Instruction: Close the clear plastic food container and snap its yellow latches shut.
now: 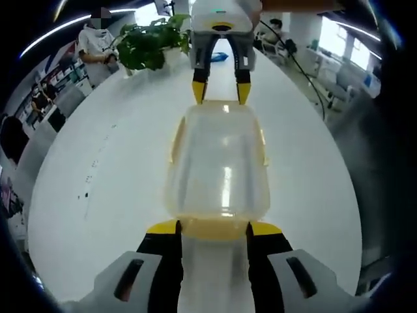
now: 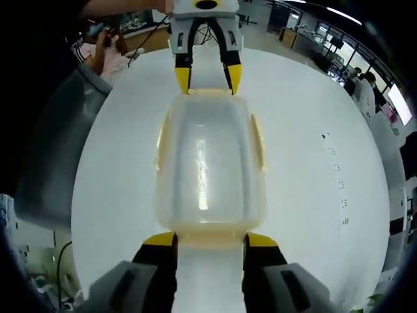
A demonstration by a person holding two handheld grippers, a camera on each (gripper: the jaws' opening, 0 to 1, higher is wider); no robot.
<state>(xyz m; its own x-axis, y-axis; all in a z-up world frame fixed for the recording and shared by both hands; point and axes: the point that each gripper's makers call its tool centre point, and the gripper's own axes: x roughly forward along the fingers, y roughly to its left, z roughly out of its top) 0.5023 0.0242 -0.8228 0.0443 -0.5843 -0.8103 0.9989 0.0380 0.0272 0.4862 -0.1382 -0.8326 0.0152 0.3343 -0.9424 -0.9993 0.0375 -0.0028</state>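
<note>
Clear plastic food container [image 1: 218, 163] on white table [image 1: 98, 169] — potted plant [image 1: 148, 44] behind

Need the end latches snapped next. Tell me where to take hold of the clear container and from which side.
Take the clear container at its two short ends, where the yellow end latches sit, coming in level along its length. The left gripper and right gripper already face each other there, jaws open and straddling each end. The long sides carry only thin yellow strips.

A white round table [image 1: 98, 169] carries 1 clear plastic container [image 1: 218, 163] at centre and a leafy plant [image 1: 146, 45] toward 11 o'clock.
</note>
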